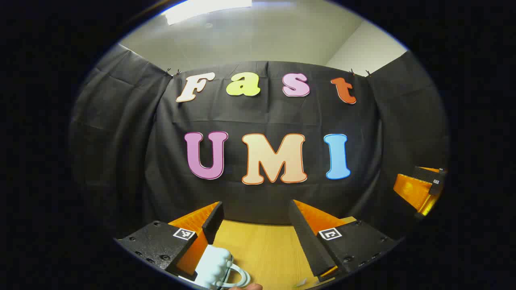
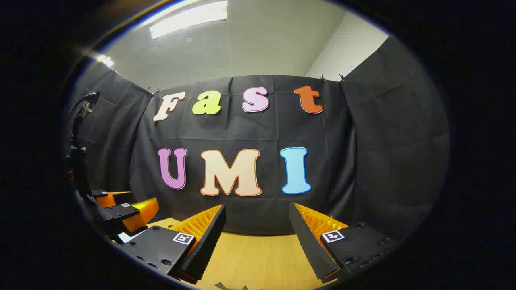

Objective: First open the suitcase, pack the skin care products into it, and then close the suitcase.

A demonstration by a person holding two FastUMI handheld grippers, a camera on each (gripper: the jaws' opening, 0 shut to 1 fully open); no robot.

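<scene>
Both hand-held grippers (image 1: 256, 217) (image 2: 256, 219) level, agape.

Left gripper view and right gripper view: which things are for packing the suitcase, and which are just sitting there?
For the job: left gripper, open; right gripper, open; pale ribbed case with a handle, probably the suitcase.
Just there: wooden table; black stand; ceiling light.
</scene>
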